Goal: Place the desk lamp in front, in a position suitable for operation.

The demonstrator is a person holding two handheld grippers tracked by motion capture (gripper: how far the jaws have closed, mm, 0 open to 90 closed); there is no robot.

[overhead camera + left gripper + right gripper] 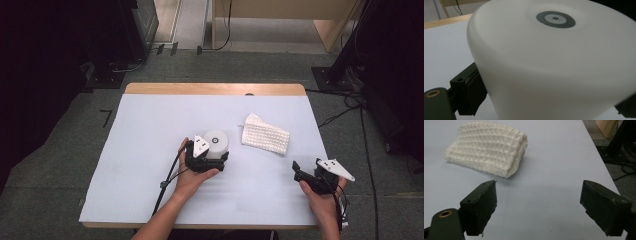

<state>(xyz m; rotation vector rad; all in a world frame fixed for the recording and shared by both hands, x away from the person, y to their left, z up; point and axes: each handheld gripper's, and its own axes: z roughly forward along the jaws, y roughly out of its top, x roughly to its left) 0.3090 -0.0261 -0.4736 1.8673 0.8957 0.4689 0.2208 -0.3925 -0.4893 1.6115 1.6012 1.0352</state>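
A white cup (pixel 218 142) stands upside down on the white sheet (pixel 145 150) near the table's middle; a grey ring marks its base. My left gripper (pixel 211 155) reaches around it from the near side. In the left gripper view the cup (pixel 554 62) sits between the jaws and the left pad (pixel 472 93) lies against its wall. A folded white waffle cloth (pixel 265 134) lies to the right of the cup. My right gripper (pixel 298 171) hovers at the right front, open with nothing between its pads, and the cloth (pixel 489 151) lies ahead of it to the left.
The sheet covers most of a wooden table whose far edge (pixel 215 89) shows bare. The table's right edge (pixel 604 162) runs close beside my right gripper. Cables (pixel 350 107) and dark stands lie on the floor around the table.
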